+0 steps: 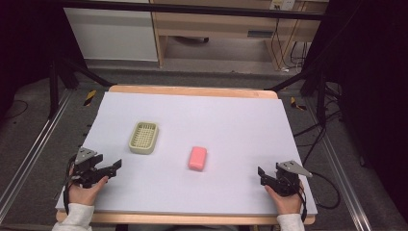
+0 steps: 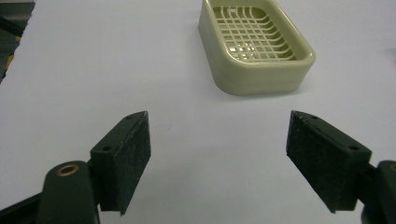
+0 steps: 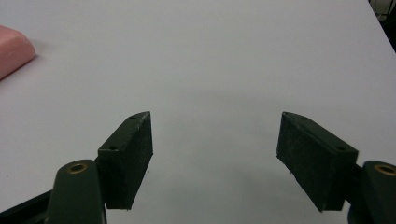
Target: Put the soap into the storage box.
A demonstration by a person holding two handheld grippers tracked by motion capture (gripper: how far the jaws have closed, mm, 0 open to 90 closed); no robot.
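Observation:
A cream soap dish (image 1: 144, 137) with a grid floor lies left of the table's middle, and a pink bar of soap (image 1: 197, 158) lies to its right. My left gripper (image 1: 115, 168) rests near the front left corner, open, nothing between its jaws. In the left gripper view the left gripper (image 2: 218, 154) points at the soap dish (image 2: 256, 46) a short way ahead. My right gripper (image 1: 262, 174) sits near the front right corner, open and empty. The right gripper view has the right gripper (image 3: 215, 156) over bare table, with the soap (image 3: 14, 53) at the far left edge.
The white table top (image 1: 231, 125) has a wooden rim at the back and front. Metal rails run along the floor on both sides. Wooden furniture and cables stand beyond the far edge.

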